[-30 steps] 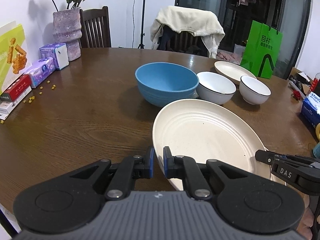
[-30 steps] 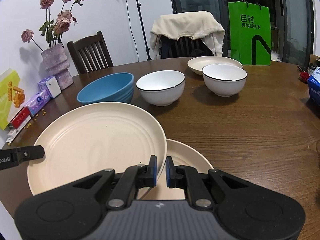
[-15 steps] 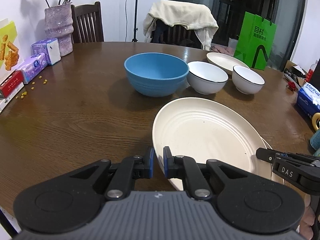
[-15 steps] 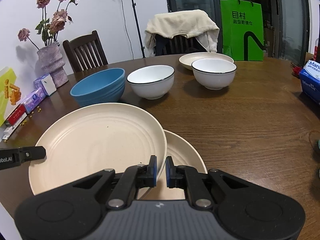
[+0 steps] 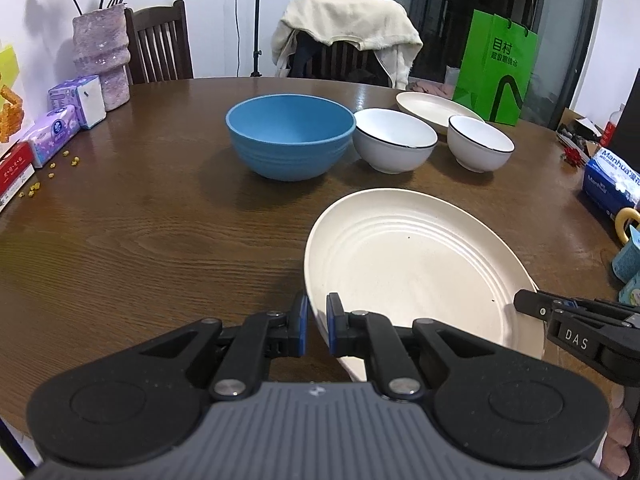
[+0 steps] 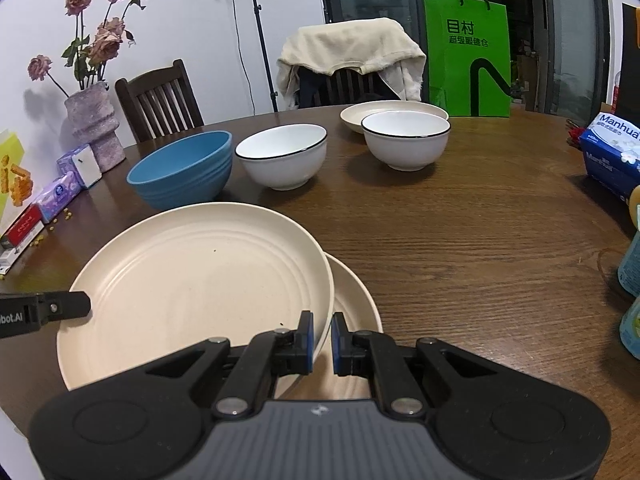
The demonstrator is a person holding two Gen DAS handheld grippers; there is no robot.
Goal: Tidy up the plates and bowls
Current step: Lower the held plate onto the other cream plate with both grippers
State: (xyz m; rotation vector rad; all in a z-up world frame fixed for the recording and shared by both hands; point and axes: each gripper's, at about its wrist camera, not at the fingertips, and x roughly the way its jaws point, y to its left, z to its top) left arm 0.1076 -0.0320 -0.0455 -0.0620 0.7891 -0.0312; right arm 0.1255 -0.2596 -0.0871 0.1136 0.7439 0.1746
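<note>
**Plate held at both edges above a second plate**

Cream plate [image 5: 412, 264], the large one with ringed grooves, is gripped from two sides. Left gripper [image 5: 316, 326] has its blue-padded fingers nearly together, and the plate's near-left rim sits in the narrow gap between them. Right gripper [image 6: 321, 338] pinches the opposite rim in the same way, with its fingers also drawn close around the edge. In the right wrist view the plate appears a little tilted, and the tip of the other gripper shows at its far left edge.

Under this plate lies a second cream plate [image 6: 352, 304] flat on the wooden table [image 6: 460, 240]. Only its right part is visible, because the held plate covers the rest. I cannot tell if the two plates touch.

Further back on the table stands a blue bowl [image 5: 290, 142]. Just beside it on the right is a white bowl [image 5: 394, 140] with a dark rim, and then a smaller white bowl [image 5: 480, 148] of the same kind. Behind these two bowls rests a shallow cream dish [image 5: 428, 106], near a green paper bag [image 5: 498, 70].

At the left edge of the table are tissue packs [image 5: 54, 132] and a purple vase [image 5: 104, 52] with dried roses.
</note>
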